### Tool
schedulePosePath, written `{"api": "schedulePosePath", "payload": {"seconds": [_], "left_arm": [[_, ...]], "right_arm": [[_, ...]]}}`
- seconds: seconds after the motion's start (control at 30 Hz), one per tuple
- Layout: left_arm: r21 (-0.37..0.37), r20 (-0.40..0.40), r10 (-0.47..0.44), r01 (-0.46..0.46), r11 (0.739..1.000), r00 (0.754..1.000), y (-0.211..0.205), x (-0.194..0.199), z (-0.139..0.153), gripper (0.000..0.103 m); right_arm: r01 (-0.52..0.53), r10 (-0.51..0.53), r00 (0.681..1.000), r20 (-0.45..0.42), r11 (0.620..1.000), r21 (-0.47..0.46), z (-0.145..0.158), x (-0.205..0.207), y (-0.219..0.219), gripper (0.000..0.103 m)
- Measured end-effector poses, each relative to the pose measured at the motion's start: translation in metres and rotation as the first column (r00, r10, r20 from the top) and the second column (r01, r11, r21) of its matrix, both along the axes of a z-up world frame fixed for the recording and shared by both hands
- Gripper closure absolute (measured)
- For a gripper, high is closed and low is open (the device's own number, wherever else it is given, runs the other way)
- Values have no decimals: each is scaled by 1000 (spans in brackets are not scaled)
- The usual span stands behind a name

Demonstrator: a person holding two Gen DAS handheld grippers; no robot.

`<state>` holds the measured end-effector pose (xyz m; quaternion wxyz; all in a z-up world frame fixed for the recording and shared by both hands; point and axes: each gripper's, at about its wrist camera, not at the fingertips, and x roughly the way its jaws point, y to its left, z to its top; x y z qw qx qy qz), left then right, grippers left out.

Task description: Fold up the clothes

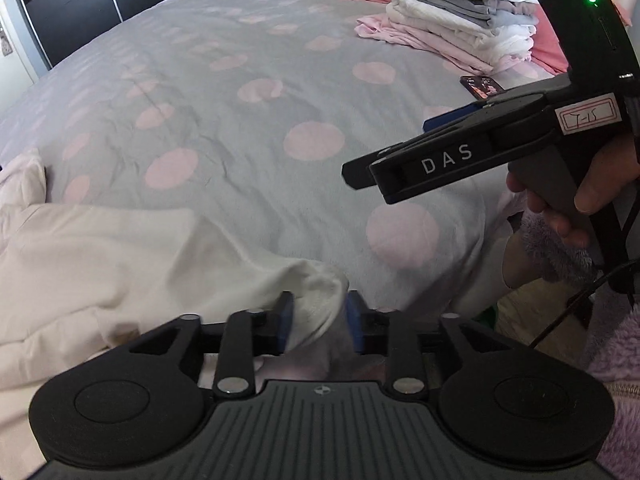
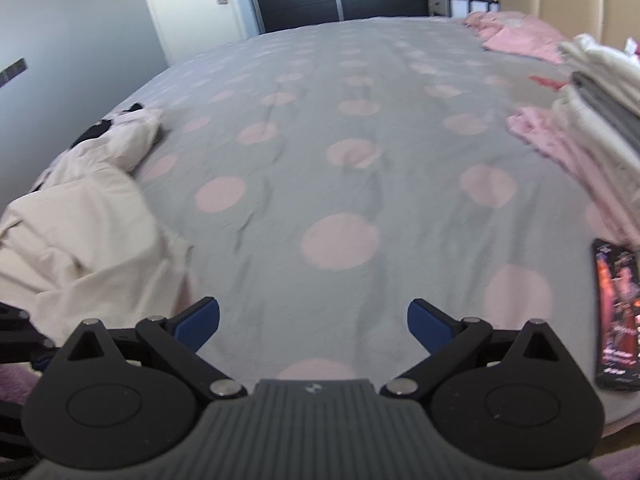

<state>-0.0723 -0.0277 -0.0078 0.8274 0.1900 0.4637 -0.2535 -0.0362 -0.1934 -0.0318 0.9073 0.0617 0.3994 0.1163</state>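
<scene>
A crumpled cream garment (image 1: 100,260) lies at the near left of the bed; the right wrist view shows the garment (image 2: 80,240) at its left edge. My left gripper (image 1: 320,318) hovers low over one corner of it. A tip of the cloth sits between the blue pads, resting against the left pad (image 1: 286,320), with a gap before the right one, so the jaws stand partly open. My right gripper (image 2: 313,326) is wide open over bare bedspread with nothing between its fingers. In the left wrist view the right gripper (image 1: 360,174) shows from the side, held by a hand.
The bedspread (image 2: 340,140) is grey with pink dots. A stack of folded clothes (image 1: 460,20) (image 2: 592,120) stands at the far right, with a phone (image 1: 482,86) (image 2: 616,320) lying in front of it. Pink clothes (image 2: 516,36) lie at the far end. A dark wardrobe stands behind.
</scene>
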Motion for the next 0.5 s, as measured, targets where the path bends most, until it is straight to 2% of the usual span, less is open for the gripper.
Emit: {"api": "schedulePosePath", "payload": {"seconds": [0.07,0.2,0.23,0.33,0.5], "left_arm": [[19,24,16,-17,1000,1000,5,-3,1,66],[63,76,7,-11,998,997,9,-11,-1,62],[76,87,-3,-4,997,996,10,-13,-2,62],[119,112,-16,3,993,994,12,-14,-3,61],[140,113,-8,-7,990,994,18,-15,-6,61]], "right_arm": [[-32,32,999,-14,999,30,-1,-2,6,2],[-47,47,999,-14,999,21,-1,-2,13,4],[-47,47,999,-17,999,22,-1,-2,13,6],[-69,70,996,-48,997,35,-3,-2,16,26],[-128,141,983,-121,986,106,-9,-9,23,28]]}}
